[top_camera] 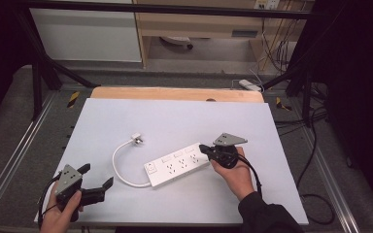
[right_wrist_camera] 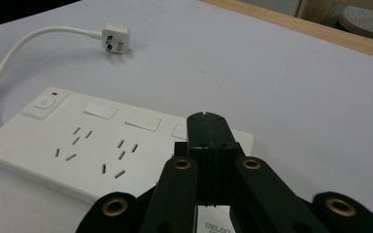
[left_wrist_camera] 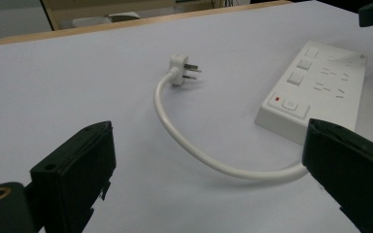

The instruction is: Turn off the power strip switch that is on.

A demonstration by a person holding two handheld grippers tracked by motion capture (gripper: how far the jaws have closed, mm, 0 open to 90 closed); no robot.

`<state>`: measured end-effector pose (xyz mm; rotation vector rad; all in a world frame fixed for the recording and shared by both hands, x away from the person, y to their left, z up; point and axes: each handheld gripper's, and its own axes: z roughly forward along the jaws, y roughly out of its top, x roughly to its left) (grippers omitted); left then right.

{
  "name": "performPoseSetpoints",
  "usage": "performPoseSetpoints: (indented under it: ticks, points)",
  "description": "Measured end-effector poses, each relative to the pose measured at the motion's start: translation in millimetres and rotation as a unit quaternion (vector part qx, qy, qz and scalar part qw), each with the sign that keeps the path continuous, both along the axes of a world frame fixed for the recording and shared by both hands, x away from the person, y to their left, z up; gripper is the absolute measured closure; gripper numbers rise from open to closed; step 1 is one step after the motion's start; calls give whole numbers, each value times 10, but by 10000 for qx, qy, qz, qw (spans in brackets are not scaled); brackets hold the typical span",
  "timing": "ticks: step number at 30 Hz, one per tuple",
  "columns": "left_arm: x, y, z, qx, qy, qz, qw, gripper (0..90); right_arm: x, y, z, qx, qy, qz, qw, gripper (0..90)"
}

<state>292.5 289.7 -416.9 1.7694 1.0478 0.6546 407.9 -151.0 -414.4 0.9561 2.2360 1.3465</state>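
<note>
A white power strip (top_camera: 177,165) lies slantwise on the white board (top_camera: 175,116), its short white cable (top_camera: 119,167) curving round to a plug (top_camera: 137,139). My right gripper (top_camera: 204,147) is shut, with nothing between its jaws, and its tip hangs over the strip's right end (right_wrist_camera: 126,145); the tip (right_wrist_camera: 206,124) covers the end socket area. My left gripper (top_camera: 97,175) stands open near the board's front left corner, pointing at the cable. The cable (left_wrist_camera: 199,155) runs across between its wide-spread jaws (left_wrist_camera: 209,165), farther off. The plug (left_wrist_camera: 180,70) lies prongs outward.
A wooden table edge (top_camera: 175,93) runs behind the board. A black metal frame (top_camera: 39,73) surrounds the table. Loose cables (top_camera: 315,194) and a white adapter (top_camera: 249,85) lie on the floor at the right and back.
</note>
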Motion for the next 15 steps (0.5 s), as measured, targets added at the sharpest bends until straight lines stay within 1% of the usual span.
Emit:
performPoseSetpoints:
  ticks: [7,15]
  points:
    - [0,1,2,-14,-9,6,10000,51,-6,2,-23,-4,13,-17,10000,900]
    - [-1,1,0,0,3,-9,10000,51,-13,8,-89,-21,64,-20,10000,900]
